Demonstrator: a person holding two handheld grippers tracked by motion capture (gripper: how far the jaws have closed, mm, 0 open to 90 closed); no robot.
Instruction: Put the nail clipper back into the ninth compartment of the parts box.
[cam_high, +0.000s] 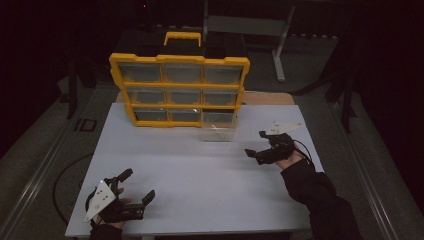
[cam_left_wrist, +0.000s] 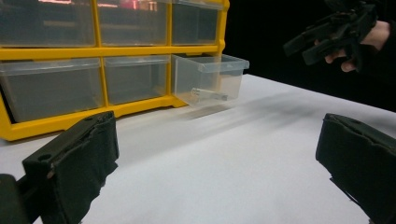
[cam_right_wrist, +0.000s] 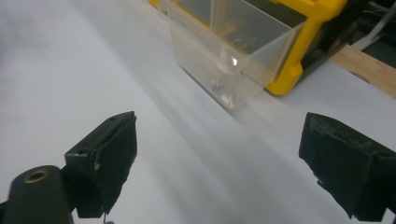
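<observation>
A yellow plastic organiser cabinet (cam_high: 179, 90) with three rows of clear drawers stands upright at the far side of a white table (cam_high: 200, 185). Its bottom-right clear plastic drawer (cam_high: 218, 127) is pulled out toward the person, its front resting low over the tabletop, with a small clear or metallic piece (cam_left_wrist: 208, 94) lying inside. The right gripper (cam_high: 260, 146), black and held in a dark-sleeved hand, hovers just right of that drawer with its jaws spread wide and empty. The left gripper (cam_high: 135, 186) rests near the table's front-left corner, well apart from the cabinet, jaws also parted and holding nothing. The work appears to be at the drawer: the next move likely calls for the right gripper to reach in for the piece or push the drawer shut. The piece is too small and glassy to identify, and the dark room behind is hard to make out.
</observation>
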